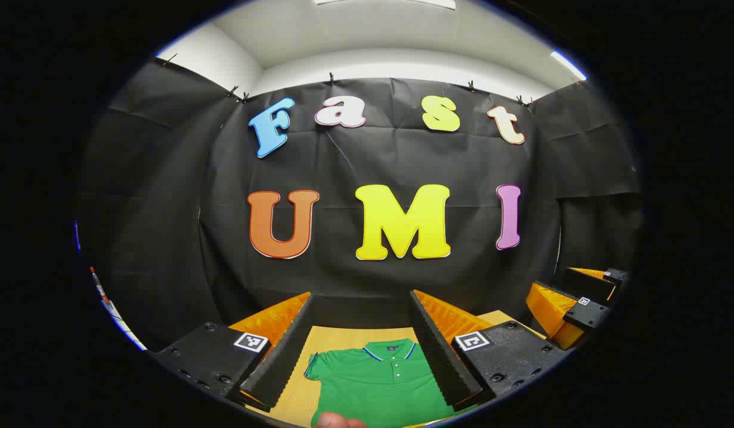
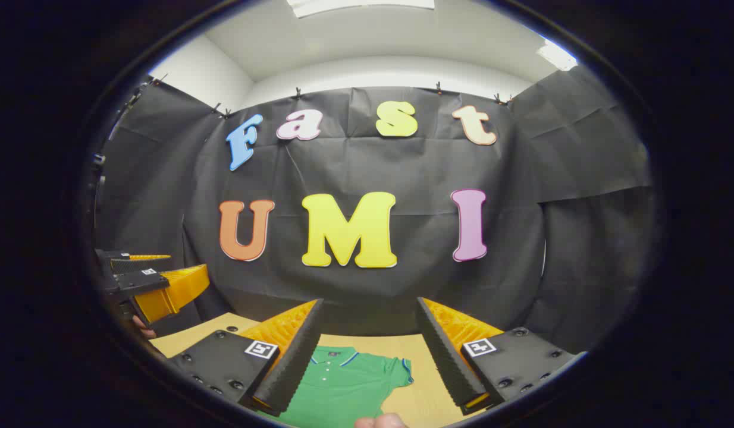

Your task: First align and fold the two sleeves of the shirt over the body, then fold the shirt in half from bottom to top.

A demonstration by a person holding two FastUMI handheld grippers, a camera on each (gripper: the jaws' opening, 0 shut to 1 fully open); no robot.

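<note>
Clearly, both grippers, left gripper and right gripper, are hovering with jaws open above the green short-sleeved polo shirt lying flat on the pale wooden counter; each should be pinching a sleeve hem squarely.

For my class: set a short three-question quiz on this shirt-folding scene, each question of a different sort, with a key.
1. True or false: the green polo shirt lies flat on the wooden table with its sleeves not yet folded.
2. How do the jaws of the left gripper stand? A) open B) shut on a sleeve C) shut on the collar
3. Fill in: the right gripper is held ____ the shirt, not touching it.

Key: 1 true; 2 A; 3 above
</note>
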